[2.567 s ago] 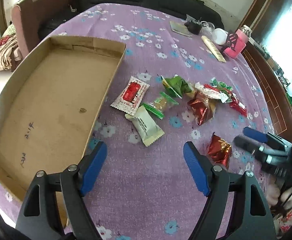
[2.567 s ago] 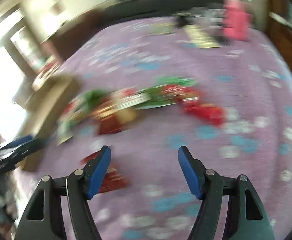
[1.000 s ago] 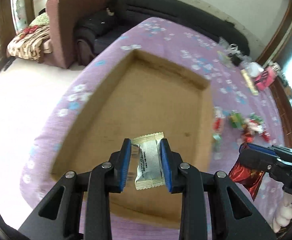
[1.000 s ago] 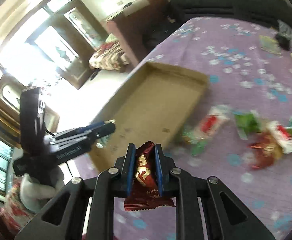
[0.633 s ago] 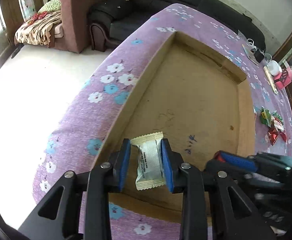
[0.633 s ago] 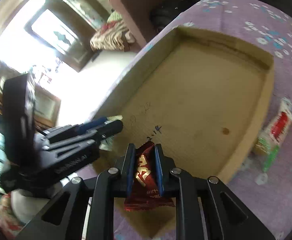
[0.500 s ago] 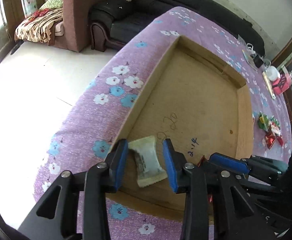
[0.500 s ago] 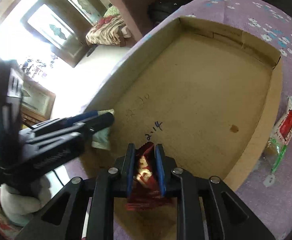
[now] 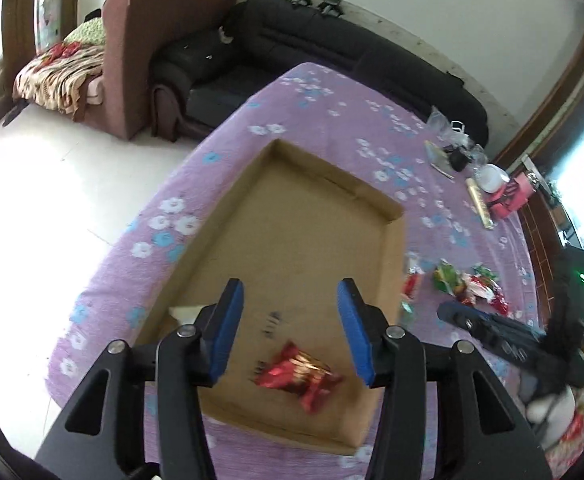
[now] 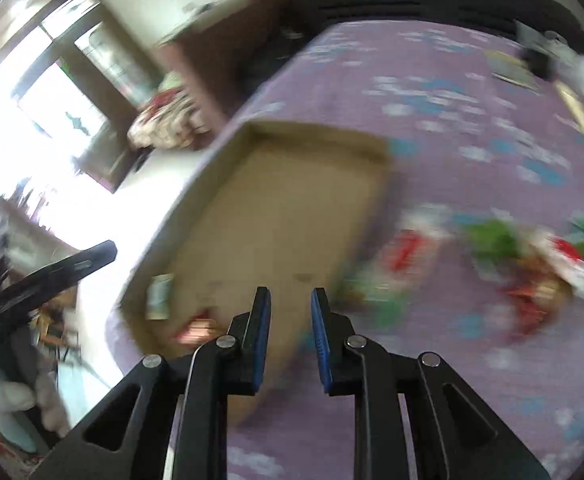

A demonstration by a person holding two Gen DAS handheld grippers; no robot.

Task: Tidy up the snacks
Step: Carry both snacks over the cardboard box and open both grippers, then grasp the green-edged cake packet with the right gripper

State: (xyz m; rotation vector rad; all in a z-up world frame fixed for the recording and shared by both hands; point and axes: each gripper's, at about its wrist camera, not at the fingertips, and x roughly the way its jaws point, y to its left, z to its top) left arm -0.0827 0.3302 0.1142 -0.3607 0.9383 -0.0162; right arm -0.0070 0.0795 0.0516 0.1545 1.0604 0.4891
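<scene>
A shallow cardboard tray (image 9: 292, 216) lies on the purple flowered tablecloth (image 9: 332, 112). A red foil snack (image 9: 300, 374) lies in the tray's near end, below my left gripper (image 9: 290, 328), which is open and empty. A white snack packet (image 9: 184, 313) lies in the near left corner, half hidden by a finger. My right gripper (image 10: 290, 340) is open and empty above the tray's (image 10: 284, 208) near right edge; the white packet (image 10: 160, 296) and red snack (image 10: 196, 328) show blurred inside. Several loose snacks (image 9: 464, 284) lie right of the tray.
A black sofa (image 9: 332, 44) and a brown armchair (image 9: 148, 56) stand beyond the table. A pink container (image 9: 510, 198), a white dish and small items sit at the far right. The right gripper's body (image 9: 504, 340) shows at right in the left wrist view.
Both grippers have opened and let go: the white packet and the red foil snack now lie in the tray. Both grippers have pulled back and up; the right one swings right.
</scene>
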